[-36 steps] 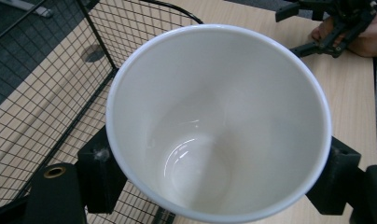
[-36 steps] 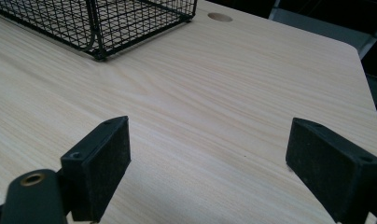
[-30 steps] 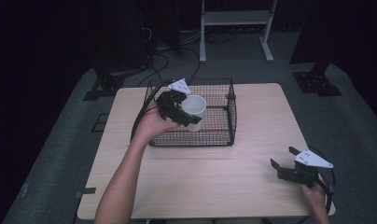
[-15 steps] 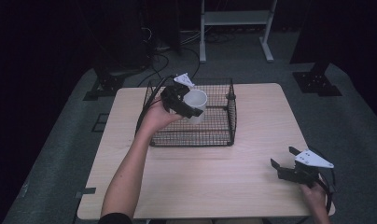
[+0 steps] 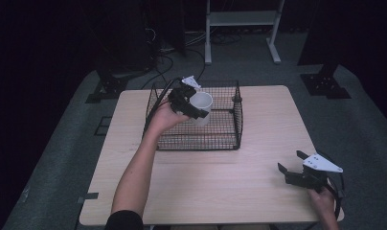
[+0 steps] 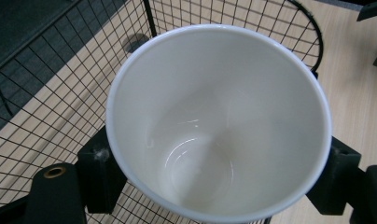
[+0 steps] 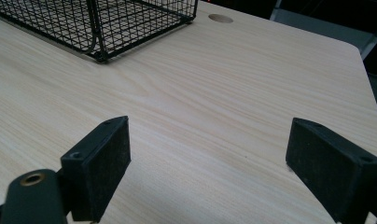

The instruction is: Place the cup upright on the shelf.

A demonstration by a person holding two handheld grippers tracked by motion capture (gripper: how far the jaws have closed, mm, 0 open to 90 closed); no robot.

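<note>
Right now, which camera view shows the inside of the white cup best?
The left gripper view: it looks straight down into the white cup, showing its bare, glossy bottom and whole rim, with a jaw on either side. The high view shows the cup small, over the wire basket, its inside hard to judge. The right gripper view shows the basket's corner and the table.

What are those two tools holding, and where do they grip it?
The left tool clamps a white cup by its outer sides, over the wire basket. The right tool holds nothing.
</note>
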